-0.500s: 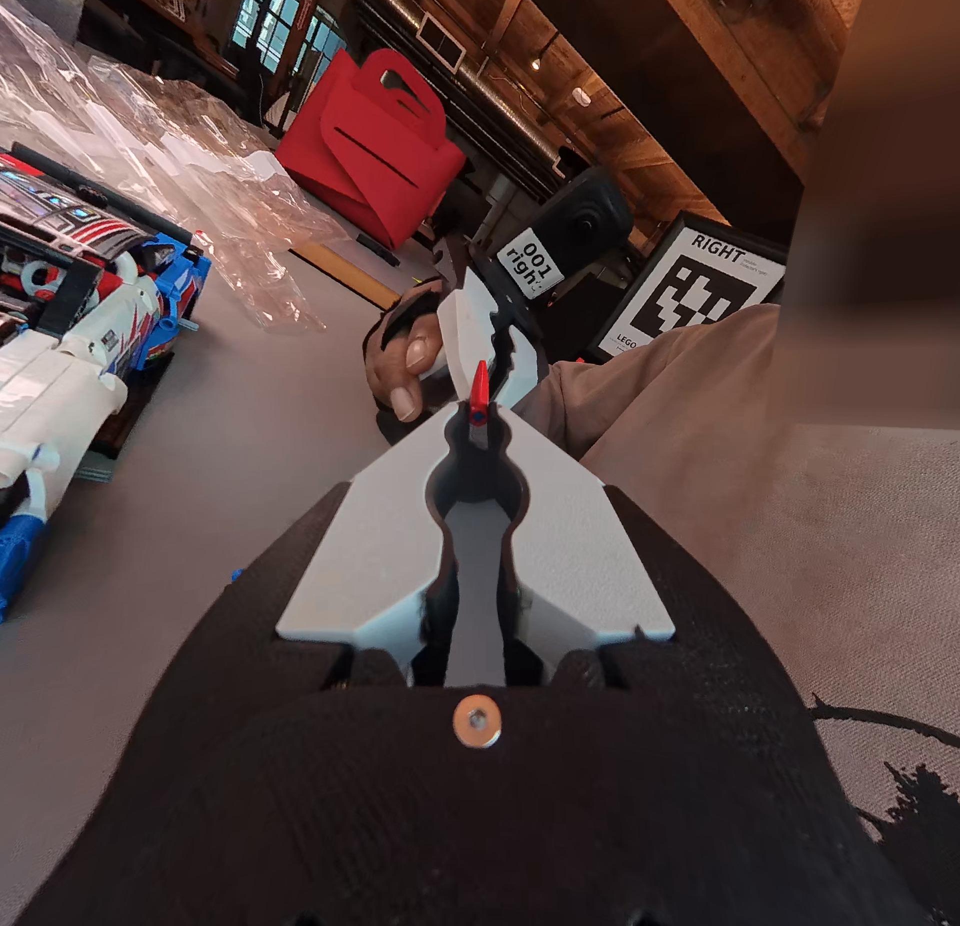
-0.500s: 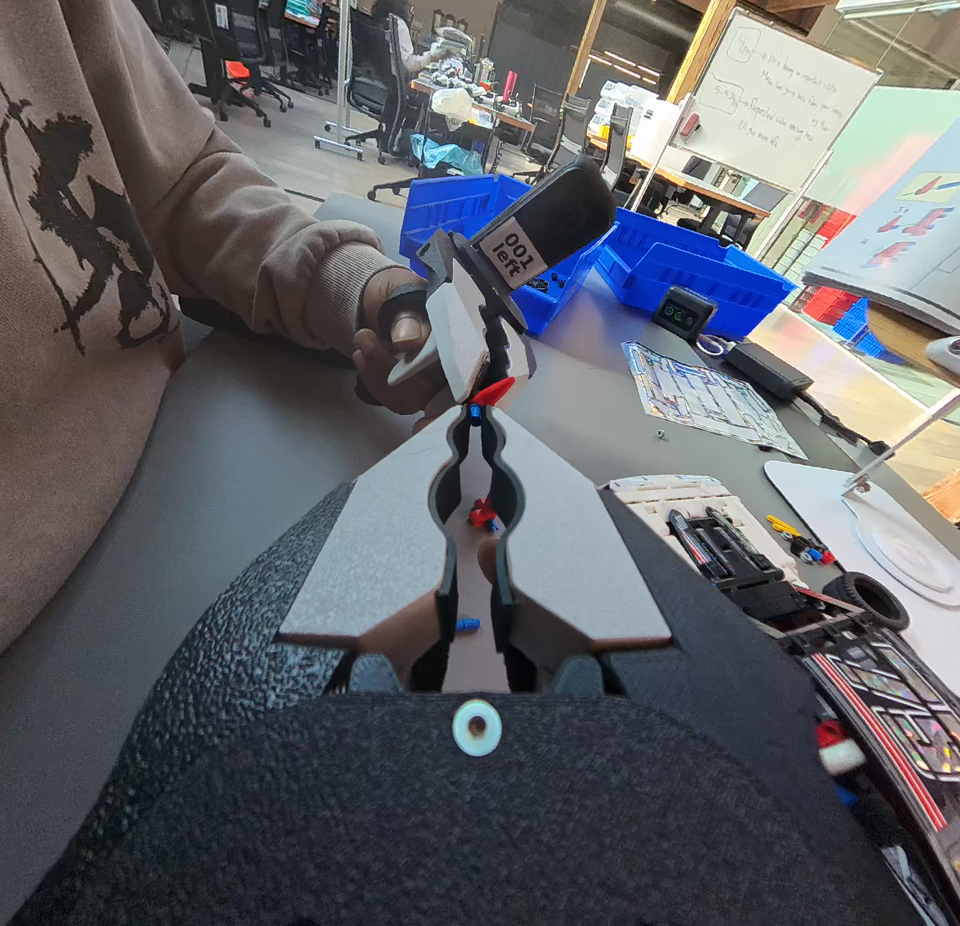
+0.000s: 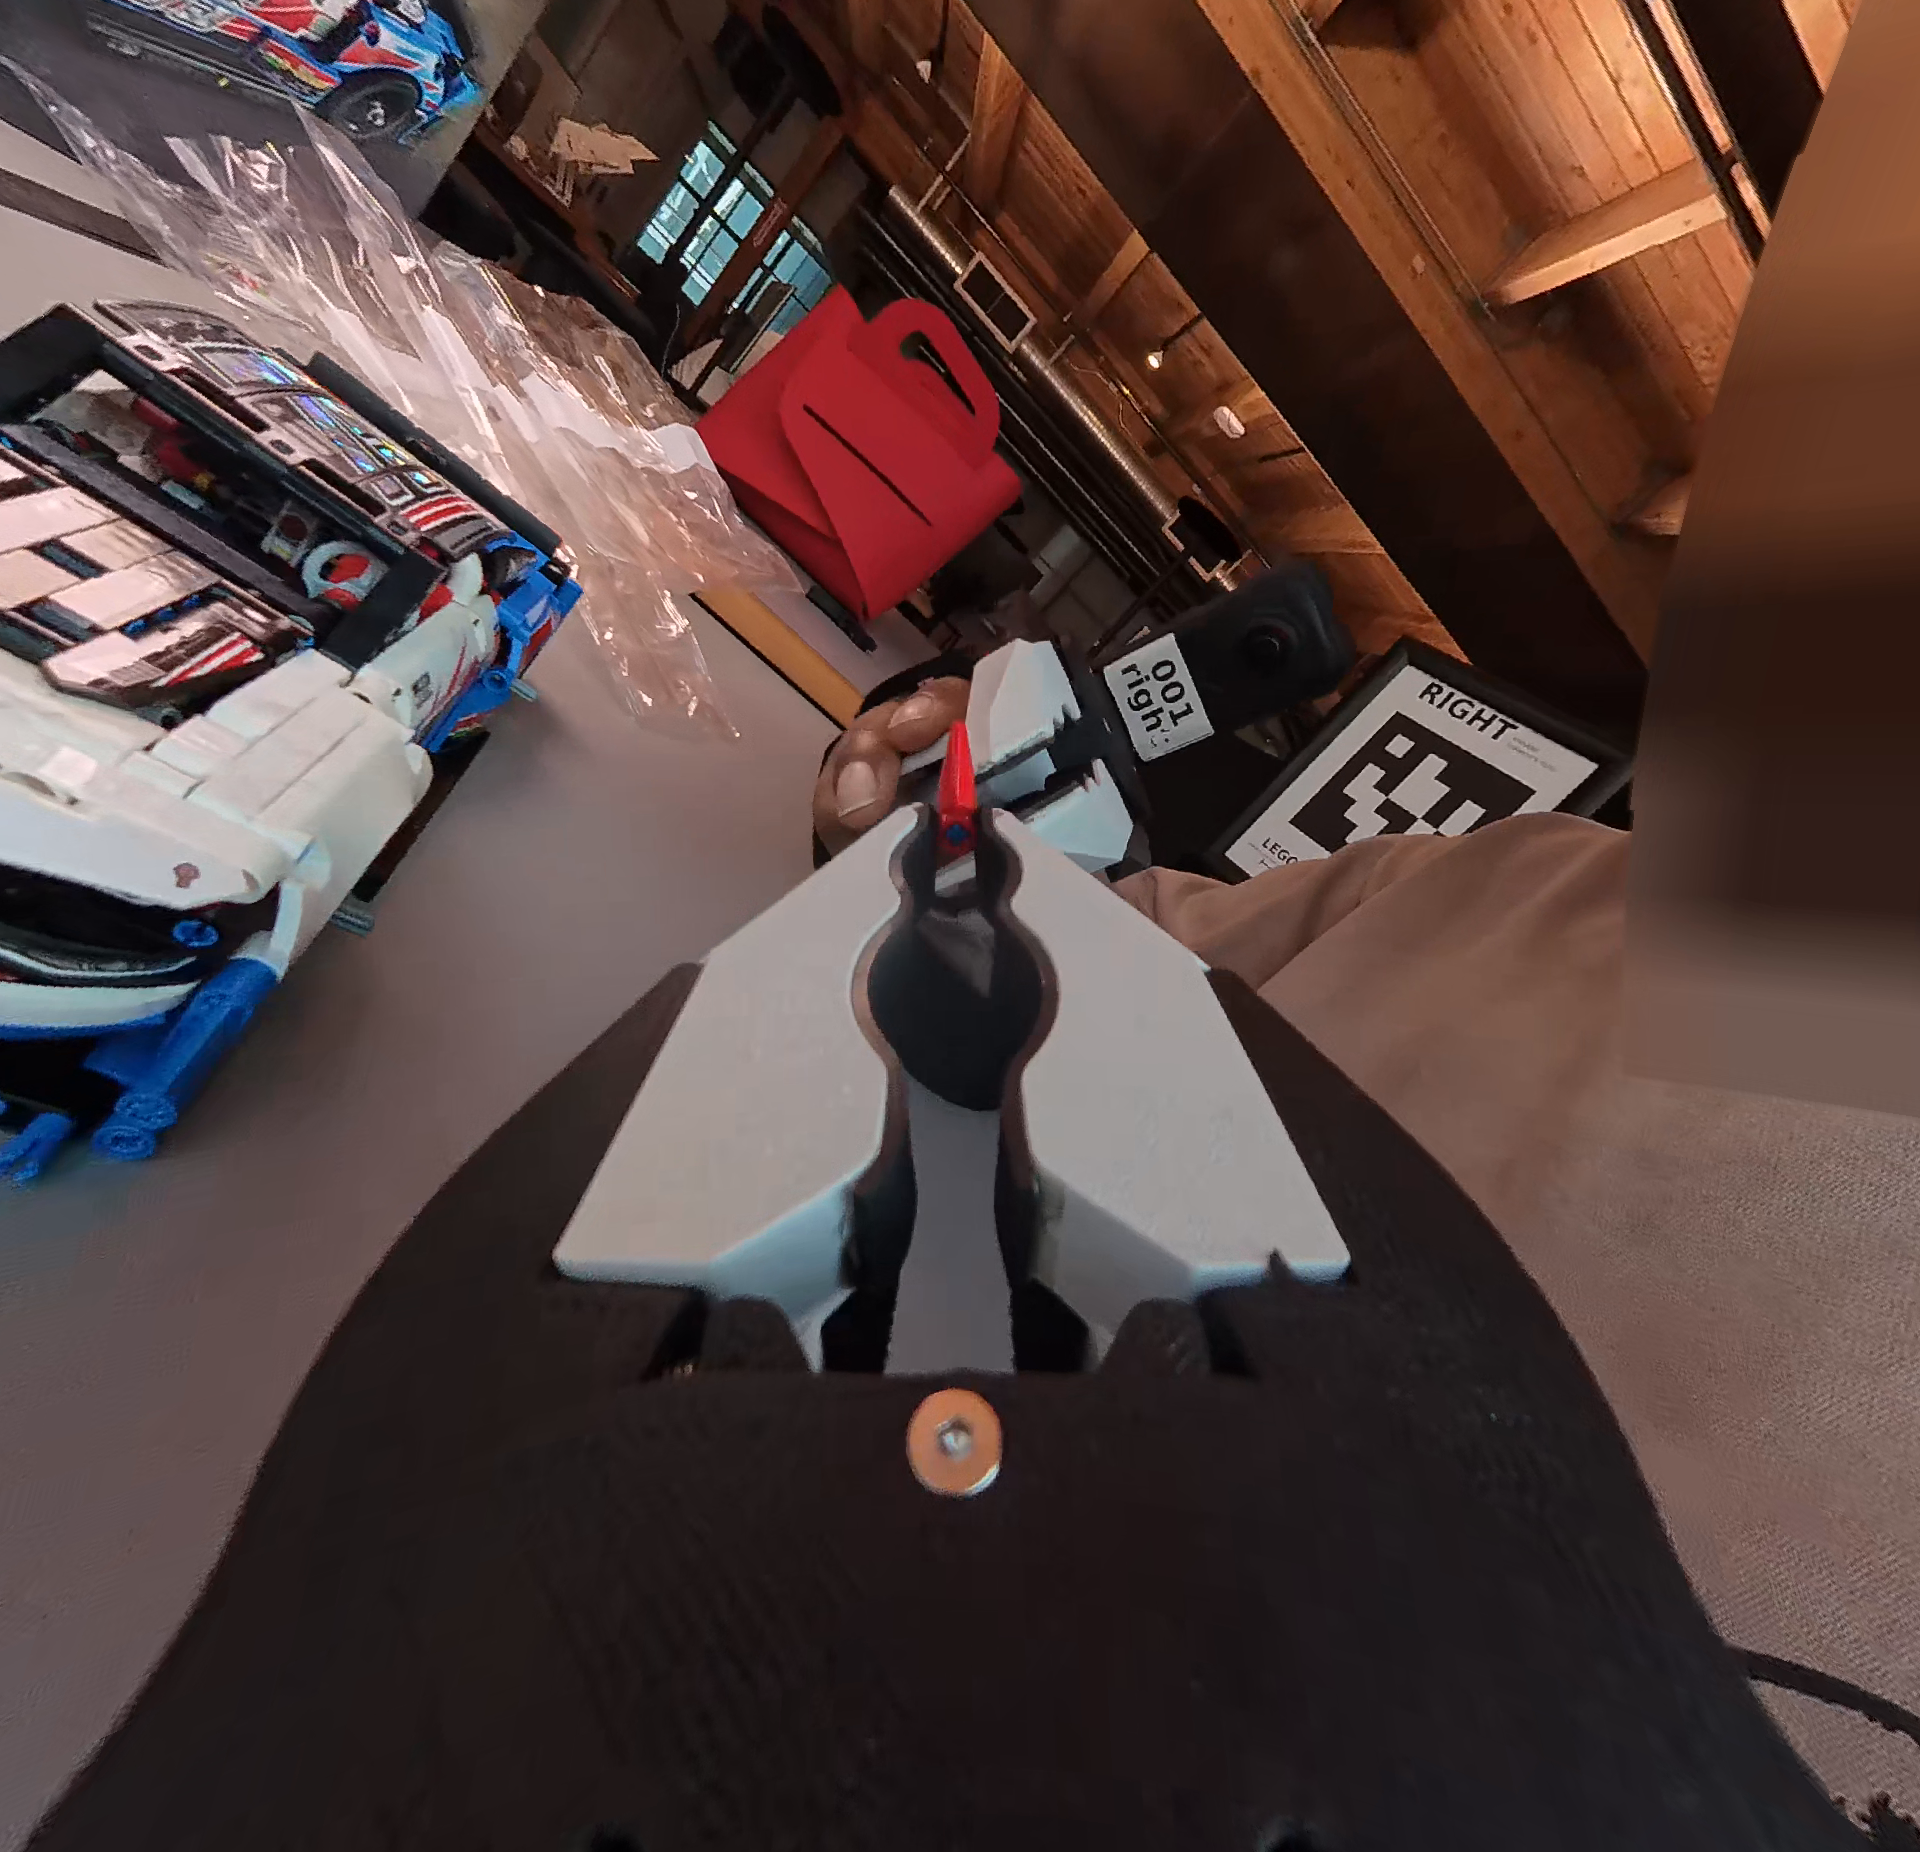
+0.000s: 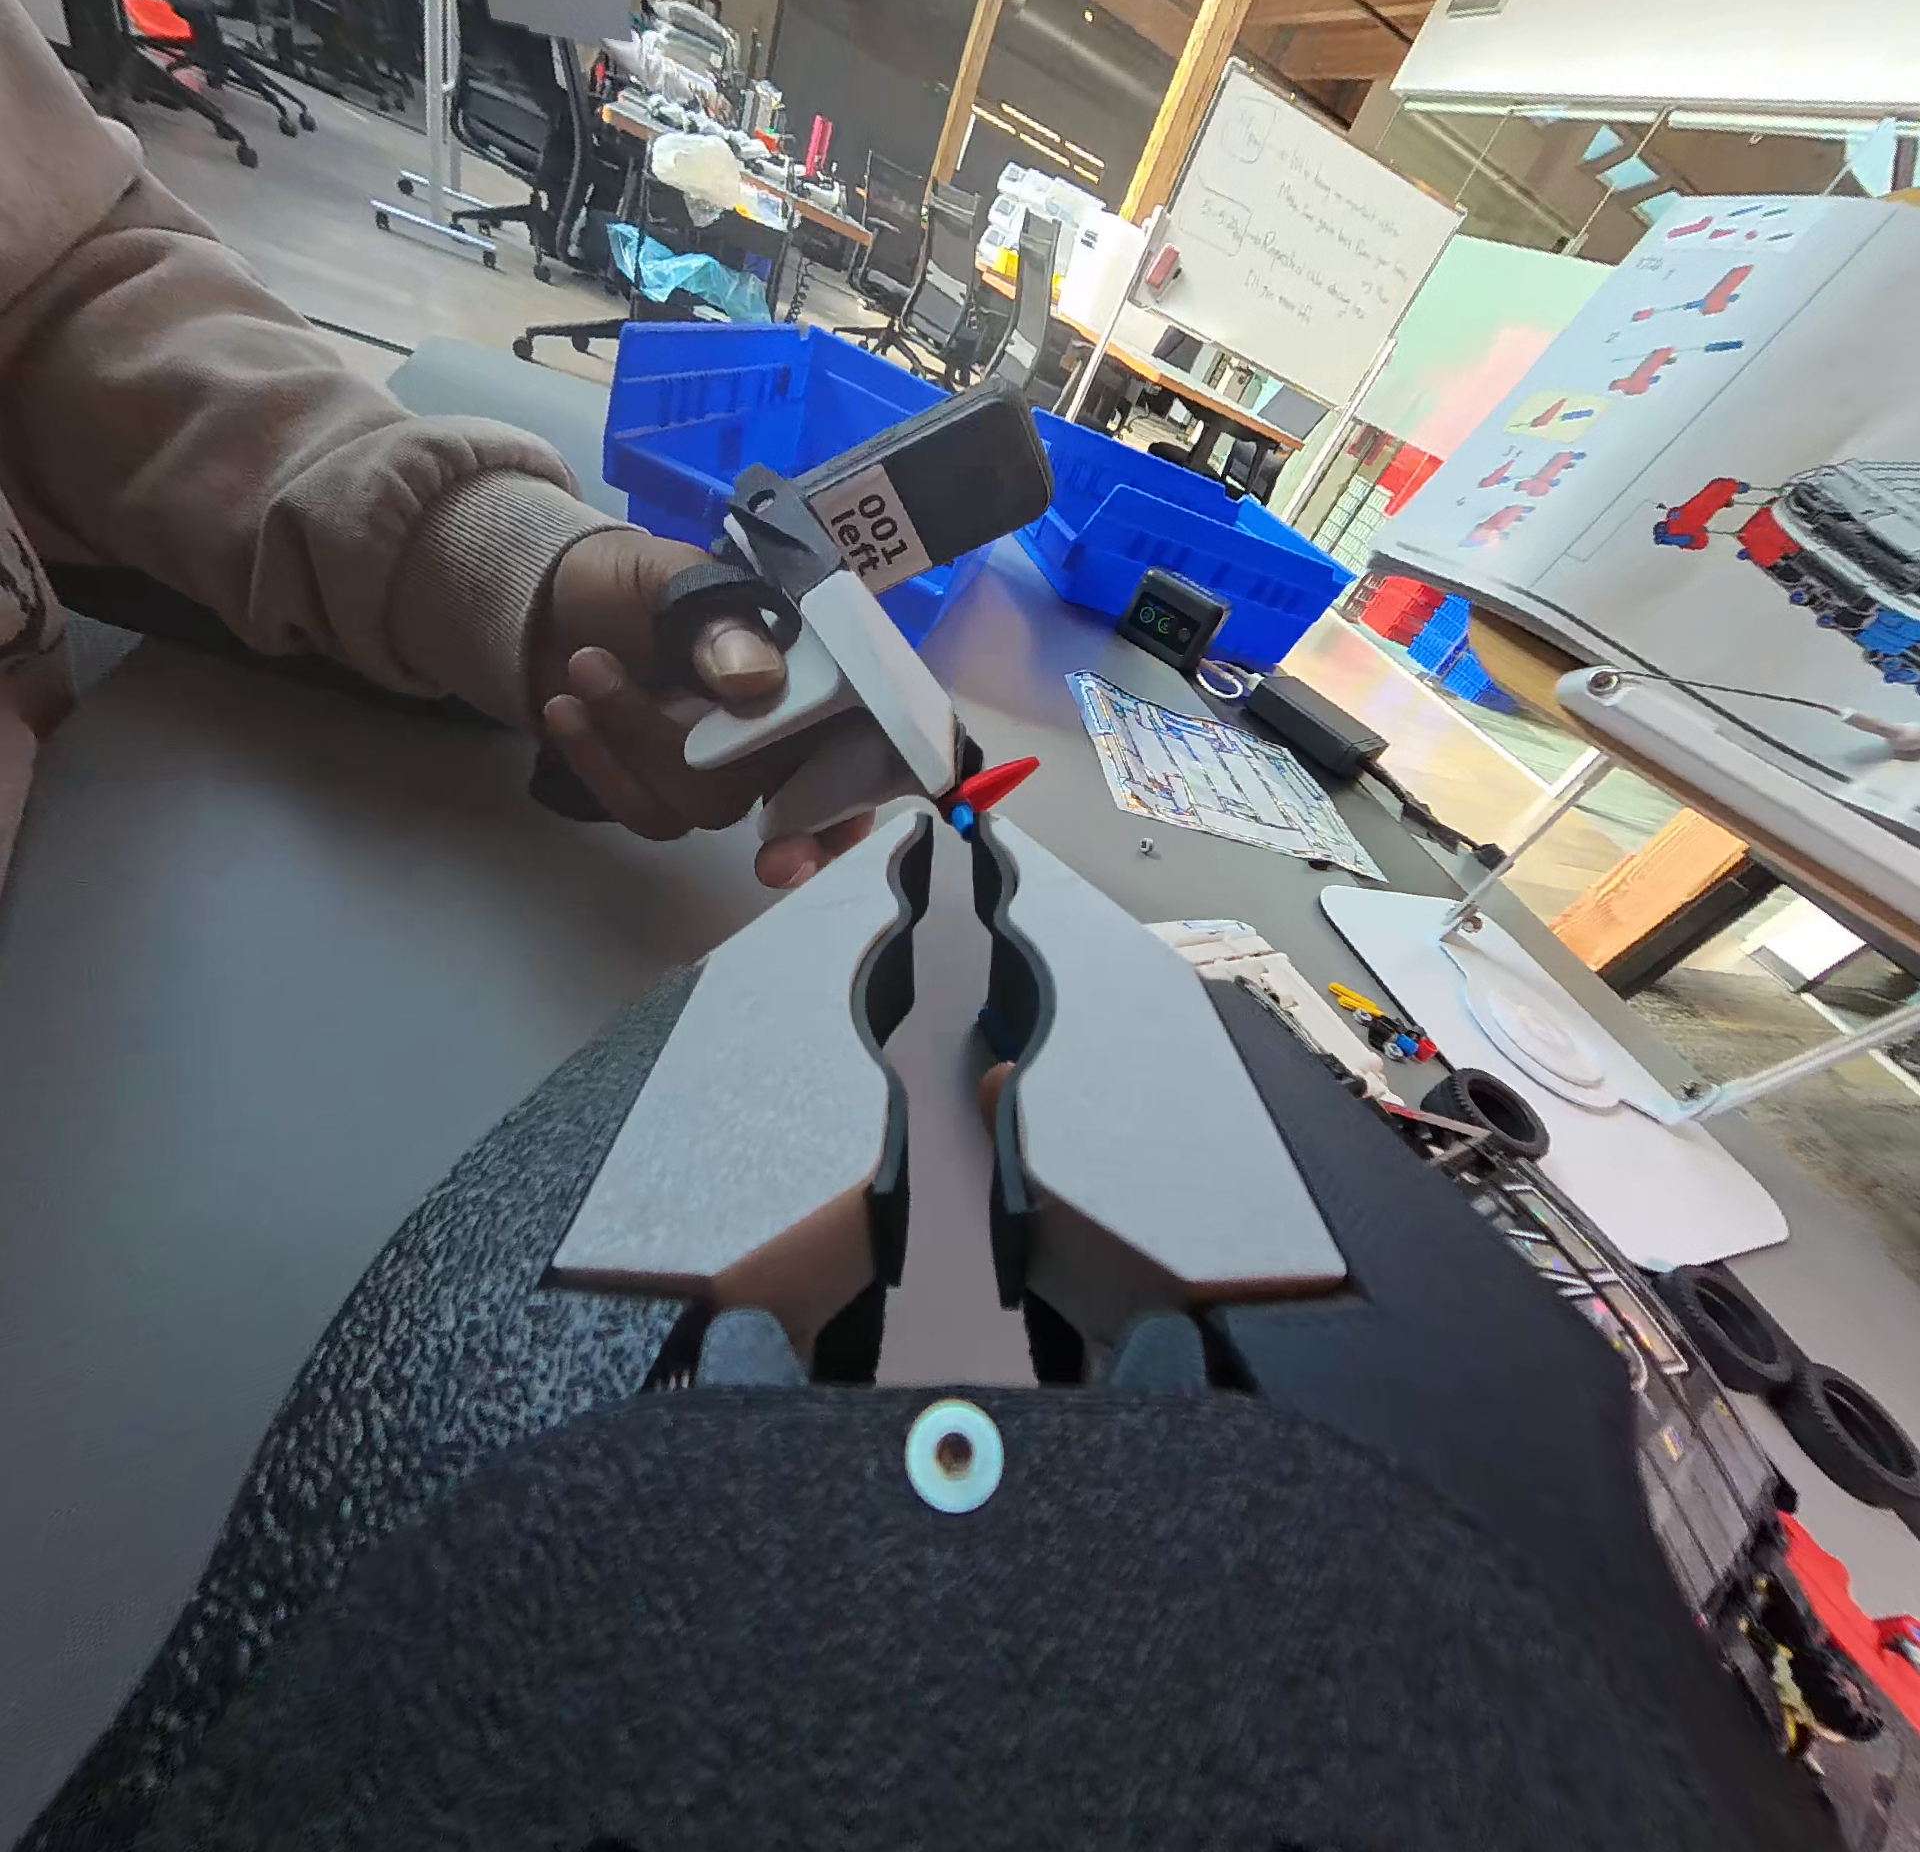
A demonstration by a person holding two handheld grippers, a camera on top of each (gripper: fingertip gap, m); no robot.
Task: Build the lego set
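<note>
The left gripper (image 3: 954, 834) pinches the red piece (image 3: 956, 772) at its jaws' tips; the right gripper (image 4: 954, 834) (jaws narrowly parted) sits just beside it.

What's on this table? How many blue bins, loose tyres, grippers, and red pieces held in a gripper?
blue bins: 2
loose tyres: 3
grippers: 2, the left gripper and the right gripper
red piece: 1
Total: 8

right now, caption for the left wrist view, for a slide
Left gripper pinches a small red pointed piece above the grey table, the lego car alongside.
</note>
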